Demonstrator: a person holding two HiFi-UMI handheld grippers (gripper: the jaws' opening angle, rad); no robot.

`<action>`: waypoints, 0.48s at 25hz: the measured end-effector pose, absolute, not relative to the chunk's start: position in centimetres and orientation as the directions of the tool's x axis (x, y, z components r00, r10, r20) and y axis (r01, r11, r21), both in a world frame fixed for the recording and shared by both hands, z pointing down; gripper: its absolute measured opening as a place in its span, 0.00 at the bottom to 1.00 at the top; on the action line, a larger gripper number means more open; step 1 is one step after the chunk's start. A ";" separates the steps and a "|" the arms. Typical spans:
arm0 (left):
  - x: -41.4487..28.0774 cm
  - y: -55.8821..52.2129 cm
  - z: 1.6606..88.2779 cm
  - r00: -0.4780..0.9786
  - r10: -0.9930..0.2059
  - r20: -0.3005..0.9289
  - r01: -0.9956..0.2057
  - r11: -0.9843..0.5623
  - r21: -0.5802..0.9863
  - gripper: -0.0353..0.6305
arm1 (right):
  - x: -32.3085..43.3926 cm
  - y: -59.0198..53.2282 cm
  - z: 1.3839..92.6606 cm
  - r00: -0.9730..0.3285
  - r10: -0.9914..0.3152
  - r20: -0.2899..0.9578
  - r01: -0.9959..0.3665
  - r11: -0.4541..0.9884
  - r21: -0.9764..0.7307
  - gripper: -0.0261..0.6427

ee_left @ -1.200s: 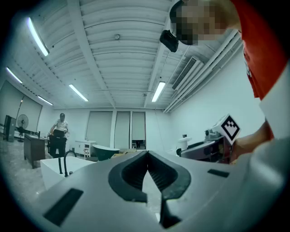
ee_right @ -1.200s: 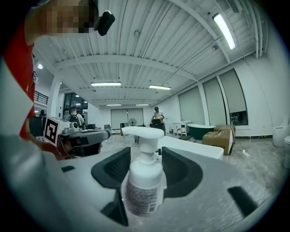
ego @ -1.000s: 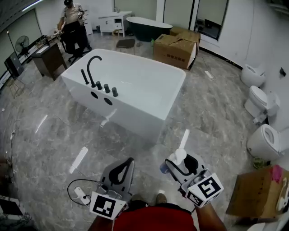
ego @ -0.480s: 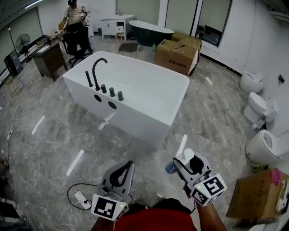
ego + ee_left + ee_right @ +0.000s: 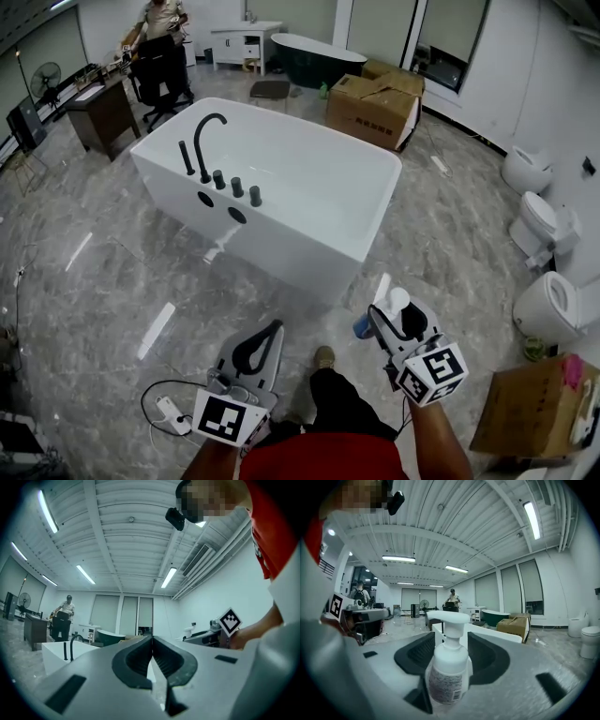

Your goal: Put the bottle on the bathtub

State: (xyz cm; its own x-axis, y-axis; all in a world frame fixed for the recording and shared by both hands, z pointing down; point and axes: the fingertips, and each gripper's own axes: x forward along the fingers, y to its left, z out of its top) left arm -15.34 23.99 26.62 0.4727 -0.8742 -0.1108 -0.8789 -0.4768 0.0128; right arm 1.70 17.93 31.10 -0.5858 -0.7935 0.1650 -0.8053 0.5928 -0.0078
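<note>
The white bathtub stands on the marble floor ahead, with a black curved faucet and knobs on its left rim. My right gripper is at the lower right, short of the tub, shut on a white pump bottle. In the right gripper view the bottle stands upright between the dark pads, label towards the camera. My left gripper is at the lower left, shut and empty; in the left gripper view its jaws meet with nothing between them.
Cardboard boxes and a dark tub lie beyond the white tub. Toilets line the right wall, and another box sits at the lower right. A power strip with cable lies on the floor at left. A person stands by a desk at the back.
I have stepped towards the bathtub, which now looks nearer. The right gripper with the bottle has drifted slightly right. Both grippers keep their grip state.
</note>
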 end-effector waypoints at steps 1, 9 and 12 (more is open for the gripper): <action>-15.4 23.1 26.8 0.470 -0.876 -0.110 -0.881 -0.474 0.013 0.07 | 1.8 16.9 31.6 -0.585 -0.794 0.165 -0.806 0.592 -0.003 0.37; -15.4 13.7 28.5 0.417 -0.907 -0.058 -0.909 -0.418 -0.008 0.07 | 3.8 6.0 35.5 -0.574 -0.806 0.148 -0.813 0.582 0.014 0.37; -15.0 8.9 29.3 0.399 -0.916 -0.042 -0.916 -0.400 0.012 0.07 | 4.5 1.5 37.6 -0.576 -0.803 0.153 -0.810 0.585 0.020 0.37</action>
